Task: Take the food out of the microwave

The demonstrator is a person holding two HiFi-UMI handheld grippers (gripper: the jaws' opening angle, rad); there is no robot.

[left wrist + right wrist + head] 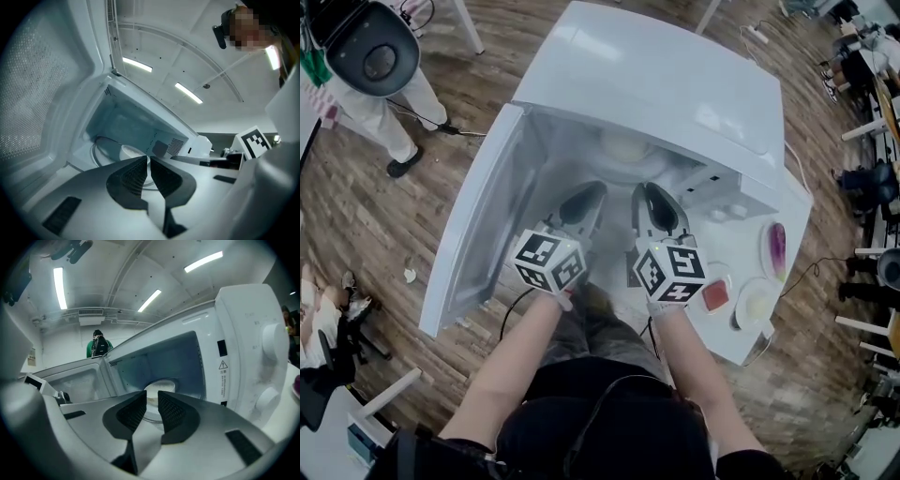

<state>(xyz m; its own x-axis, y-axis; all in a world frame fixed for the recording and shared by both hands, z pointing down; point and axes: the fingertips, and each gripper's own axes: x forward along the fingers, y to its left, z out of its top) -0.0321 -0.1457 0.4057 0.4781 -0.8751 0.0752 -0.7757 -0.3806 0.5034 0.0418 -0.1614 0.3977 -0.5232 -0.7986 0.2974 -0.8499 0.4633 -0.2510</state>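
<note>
Glossy white microwave (656,84); wood floor (384,216)

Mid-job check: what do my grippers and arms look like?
The left gripper and right gripper match: glossy black tapered jaws, ribbed black pads, grey bodies. Each carries a white cube with black square markers. A thin black cable loops beside the left forearm. Forearms are bare; the top is black.

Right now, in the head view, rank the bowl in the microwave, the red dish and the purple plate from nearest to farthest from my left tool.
From the left tool:
1. the bowl, just ahead, inside the microwave.
2. the red dish, lower right, beside the microwave.
3. the purple plate, farther right, beyond the red dish.
</note>
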